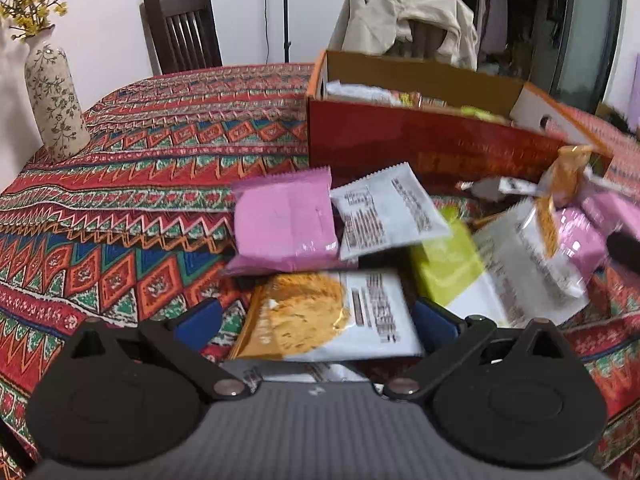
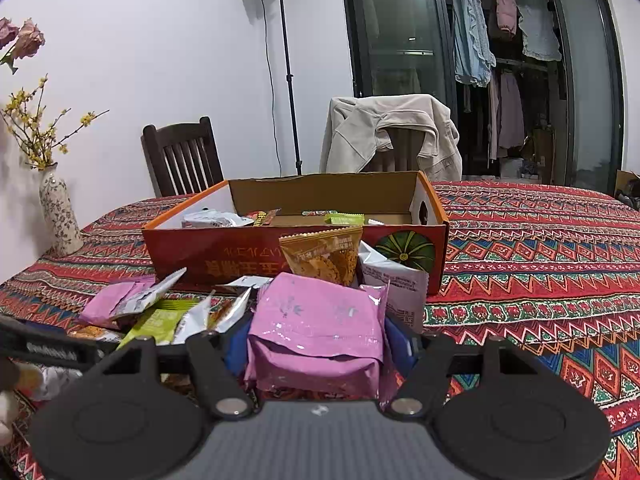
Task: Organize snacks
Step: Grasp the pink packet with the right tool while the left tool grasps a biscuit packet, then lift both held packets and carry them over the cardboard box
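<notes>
Right wrist view: the right gripper [image 2: 316,344] has its blue pads pressed on both sides of a pink packet [image 2: 320,332], gripping it just in front of the camera. Behind the packet stands the red cardboard box [image 2: 248,256], open at the top, with a few wrappers lying inside. An orange snack bag [image 2: 324,256] and a white packet [image 2: 400,284] lean against the box's front wall. Off to the left, a loose heap of pink, green and silver packets [image 2: 160,308] lies on the patterned tablecloth [image 2: 540,280].

Over on the left wrist view, the left gripper [image 1: 316,318] stands wide, its blue fingers on either side of an orange-and-white biscuit packet [image 1: 328,316] that lies flat on the cloth; the pads are not pressing it. Beyond it lie another pink packet [image 1: 284,224], a white one [image 1: 388,212] printed side up, and a green one [image 1: 448,264]. The right edge of this view is blurred. A flowered vase [image 1: 54,96] stands far left on the table, and a dark wooden chair [image 1: 182,32] sits behind.
</notes>
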{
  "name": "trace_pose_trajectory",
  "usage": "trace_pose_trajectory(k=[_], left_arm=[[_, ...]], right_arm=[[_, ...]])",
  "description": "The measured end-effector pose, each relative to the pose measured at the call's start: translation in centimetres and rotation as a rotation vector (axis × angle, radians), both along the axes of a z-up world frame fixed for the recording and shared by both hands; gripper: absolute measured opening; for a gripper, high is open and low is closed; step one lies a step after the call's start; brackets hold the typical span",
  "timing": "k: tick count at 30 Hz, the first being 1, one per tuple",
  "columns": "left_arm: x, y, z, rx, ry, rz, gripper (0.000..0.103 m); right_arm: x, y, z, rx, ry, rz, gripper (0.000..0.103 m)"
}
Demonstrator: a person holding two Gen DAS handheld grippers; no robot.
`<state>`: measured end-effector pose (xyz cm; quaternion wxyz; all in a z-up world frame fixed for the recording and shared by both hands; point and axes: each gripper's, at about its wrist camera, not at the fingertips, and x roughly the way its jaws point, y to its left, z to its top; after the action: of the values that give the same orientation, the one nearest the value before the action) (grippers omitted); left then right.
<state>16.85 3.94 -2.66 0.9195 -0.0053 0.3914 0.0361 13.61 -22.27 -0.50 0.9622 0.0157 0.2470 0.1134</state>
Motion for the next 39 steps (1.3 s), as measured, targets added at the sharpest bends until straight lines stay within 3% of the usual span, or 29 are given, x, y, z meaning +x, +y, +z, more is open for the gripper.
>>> trace_pose_trajectory(k=[7,10,13,15,28,39], left_arm=[[-0.2,0.7,-0.2,-0.058,-0.036,0.017,0.102],[-0.5,0.6,-0.1,-0.052,-0.050,0.012,0.094],[-0.8,0.9,0.2,-0.067,-0.068,0.013,0.074],[-1.1,1.3,0.4,-0.101,-0.074,0.012,0.071],[-3.7,1.8,2.5,-0.106,-0.175,0.004,0.070],[-4.3,0.5,6.3,-0.100,-0.285,-0.041,0.070]], right_arm=[[0.0,0.0,0.0,0.003,0.004,0.002,0.067],[0.0,0.0,0.0,0.002,0.005,0.002,0.068],[0.0,0.1,-0.1,0.000,0.009,0.002,0.068],[0.0,0.1,-0.2,0.000,0.009,0.002,0.068],[-1.0,0.6,0.8,-0.025,-0.017,0.024,0.068],[-2.0,1.0,4.3,-0.055,-0.102,0.035,0.068]])
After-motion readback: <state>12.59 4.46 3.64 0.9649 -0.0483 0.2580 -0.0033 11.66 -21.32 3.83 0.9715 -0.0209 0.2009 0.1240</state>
